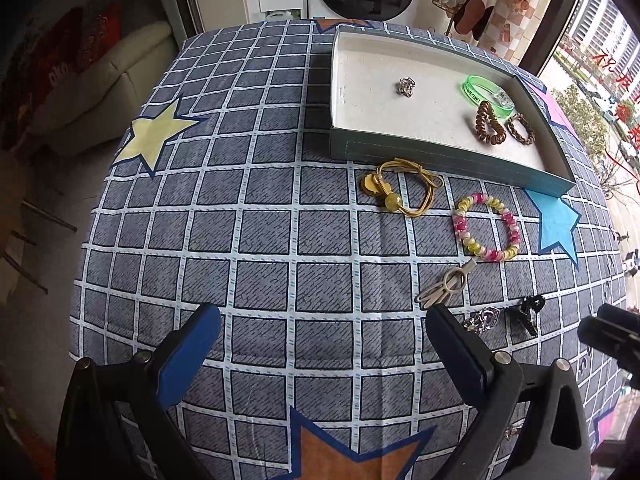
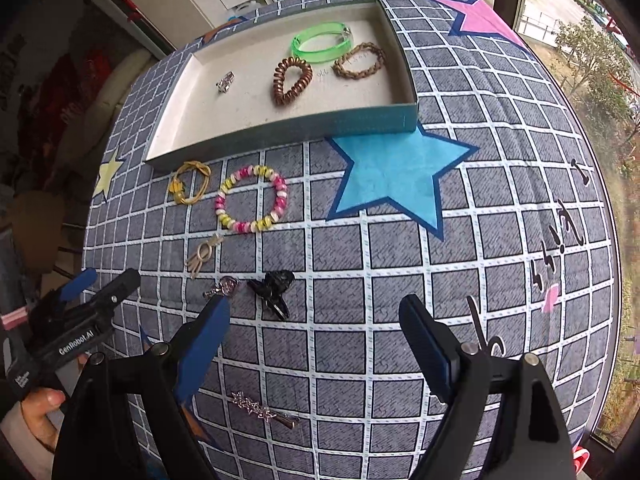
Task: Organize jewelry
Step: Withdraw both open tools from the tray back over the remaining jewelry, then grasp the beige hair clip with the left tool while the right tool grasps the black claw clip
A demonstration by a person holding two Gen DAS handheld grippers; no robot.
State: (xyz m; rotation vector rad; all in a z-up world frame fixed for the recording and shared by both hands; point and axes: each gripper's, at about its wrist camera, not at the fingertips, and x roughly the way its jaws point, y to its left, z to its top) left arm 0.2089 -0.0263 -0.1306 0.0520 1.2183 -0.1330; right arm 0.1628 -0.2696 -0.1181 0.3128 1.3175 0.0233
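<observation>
Blue pads line both grippers, and both stand wide apart with nothing between them. The right gripper (image 2: 316,312) points steeply down at the cloth (image 2: 400,280); a black clip (image 2: 272,286) lies just past its left finger at 11 o'clock, a purple charm (image 2: 224,287) touches that fingertip in view, and a star hairpin (image 2: 264,410) lies below between the fingers. The left gripper (image 1: 324,324) hovers over bare cloth, also tilted down. Farther out at 12 o'clock lie a beige clip (image 2: 204,256), a bead bracelet (image 2: 252,200) and a yellow tie (image 2: 190,182), just before the tray (image 2: 280,124). The tray holds a green band (image 2: 320,44), coil tie (image 2: 292,80), braid (image 2: 360,60) and ring (image 2: 225,81). The grey checked cloth bears coloured stars; a window (image 2: 580,60) stands at 2 o'clock, a sofa (image 1: 100,80) at 10.
</observation>
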